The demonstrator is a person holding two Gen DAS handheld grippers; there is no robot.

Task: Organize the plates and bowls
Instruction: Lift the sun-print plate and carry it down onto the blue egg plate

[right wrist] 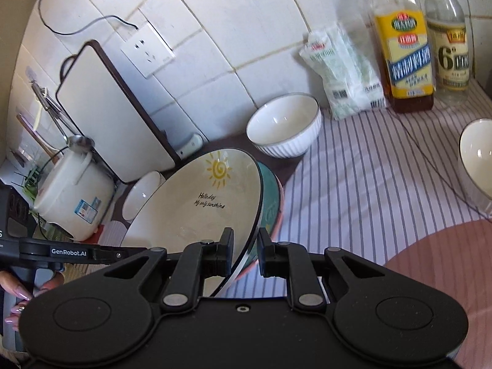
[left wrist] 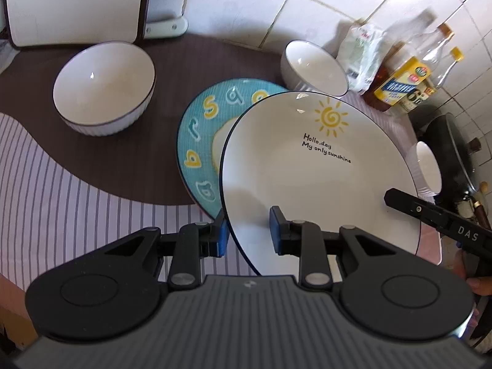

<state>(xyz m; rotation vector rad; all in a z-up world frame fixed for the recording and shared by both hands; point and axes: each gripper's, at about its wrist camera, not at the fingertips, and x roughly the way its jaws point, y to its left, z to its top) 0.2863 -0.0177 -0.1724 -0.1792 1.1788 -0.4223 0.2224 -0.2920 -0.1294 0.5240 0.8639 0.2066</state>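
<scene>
A white plate with a yellow sun and black writing [left wrist: 313, 166] is held tilted over a teal letter plate [left wrist: 200, 135]. My left gripper [left wrist: 249, 230] has its blue pads either side of the plate's near rim, with a gap at the right pad. My right gripper [right wrist: 244, 250] straddles the same plate's [right wrist: 196, 200] other rim, jaws not quite touching it. The teal plate [right wrist: 270, 196] lies beneath. A large ribbed white bowl [left wrist: 104, 89] sits at left, a smaller one [left wrist: 313, 67] behind the plates, and another [left wrist: 426, 169] at right.
Oil and vinegar bottles [right wrist: 406, 46] and a white packet [right wrist: 341, 70] stand against the tiled wall. A cutting board [right wrist: 107, 110] leans on the wall beside a rice cooker [right wrist: 73, 196]. A dark wok [left wrist: 452, 153] sits at far right. The striped cloth [right wrist: 363, 184] covers the counter.
</scene>
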